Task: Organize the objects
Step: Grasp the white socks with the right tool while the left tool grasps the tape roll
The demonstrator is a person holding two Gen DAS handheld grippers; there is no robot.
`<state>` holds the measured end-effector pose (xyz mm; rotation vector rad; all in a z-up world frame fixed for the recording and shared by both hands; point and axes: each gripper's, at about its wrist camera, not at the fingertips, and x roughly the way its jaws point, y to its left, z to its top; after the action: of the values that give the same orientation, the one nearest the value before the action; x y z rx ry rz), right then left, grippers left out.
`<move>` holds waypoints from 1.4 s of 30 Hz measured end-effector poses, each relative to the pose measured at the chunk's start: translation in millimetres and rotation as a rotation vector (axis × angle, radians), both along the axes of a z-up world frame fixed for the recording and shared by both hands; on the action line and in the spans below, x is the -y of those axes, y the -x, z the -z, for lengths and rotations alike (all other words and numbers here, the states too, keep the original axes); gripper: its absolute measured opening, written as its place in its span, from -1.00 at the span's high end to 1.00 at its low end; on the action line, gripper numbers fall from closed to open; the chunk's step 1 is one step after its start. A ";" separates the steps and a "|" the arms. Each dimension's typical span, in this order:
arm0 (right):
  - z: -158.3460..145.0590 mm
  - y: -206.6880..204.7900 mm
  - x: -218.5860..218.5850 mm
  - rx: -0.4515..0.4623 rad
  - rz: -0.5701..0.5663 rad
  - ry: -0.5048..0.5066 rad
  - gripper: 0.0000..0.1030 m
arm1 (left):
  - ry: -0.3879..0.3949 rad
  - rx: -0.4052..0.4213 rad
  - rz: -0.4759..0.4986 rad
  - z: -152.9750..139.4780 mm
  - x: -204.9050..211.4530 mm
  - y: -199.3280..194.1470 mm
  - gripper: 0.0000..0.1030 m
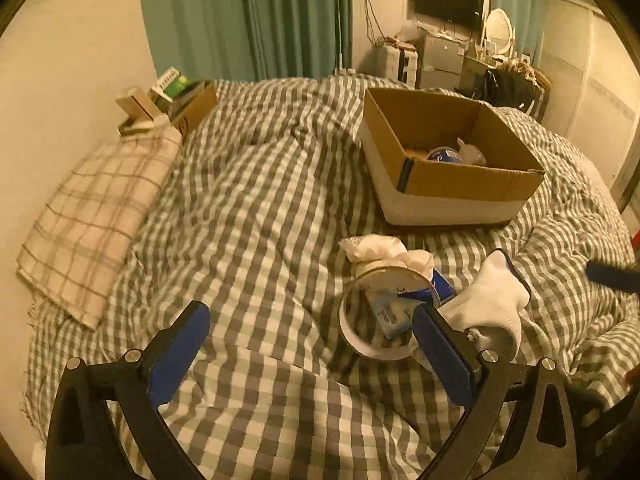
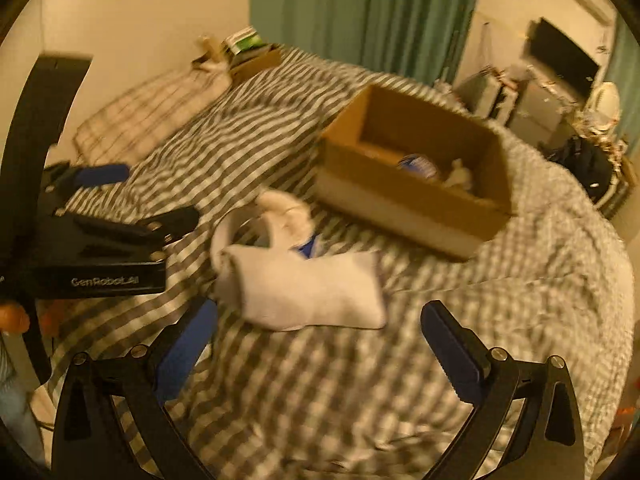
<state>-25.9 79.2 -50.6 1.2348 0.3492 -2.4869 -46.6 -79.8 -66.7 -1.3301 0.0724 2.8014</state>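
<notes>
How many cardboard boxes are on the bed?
2. The big open cardboard box sits on the checked blanket, holding a few things. A smaller cardboard box is at the bed's far corner by the wall, stuffed with packets. Others may be hidden out of view.

Black tongs, blue pads, silver screws (lettering, seemingly "GenRobot.AI").

Soft cloth, matt card, hard plastic

A crumpled checked cloth duvet is lying matt at centre frame; the corrugated cardboard box is looking dull brown upper right; white knitted socks are showing fuzzy.
</notes>
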 end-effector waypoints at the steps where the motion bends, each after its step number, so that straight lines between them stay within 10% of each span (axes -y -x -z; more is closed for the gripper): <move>1: 6.5 2.5 5.3 0.020 -0.011 0.006 -0.98 | -0.012 0.006 -0.001 1.0 2.5 0.3 -1.00; 6: 32.4 13.2 32.6 0.060 -0.065 -0.014 -0.93 | -0.001 0.018 -0.058 4.2 17.9 2.7 -1.00; 13: 34.1 17.4 32.1 0.064 -0.074 -0.008 0.00 | -0.060 0.022 -0.054 4.5 26.0 3.6 -1.00; 22: -39.4 23.4 -32.5 -0.133 0.066 0.007 0.07 | -0.061 0.054 0.075 8.6 -23.9 9.4 -1.00; 42: -18.6 43.2 -88.5 -0.071 0.150 0.083 0.07 | -0.077 0.221 0.092 75.2 -56.2 58.9 -0.71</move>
<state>-69.1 167.7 -32.0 1.1821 0.1741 -2.6476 -105.5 -23.6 -141.9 -1.5645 0.0180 2.5380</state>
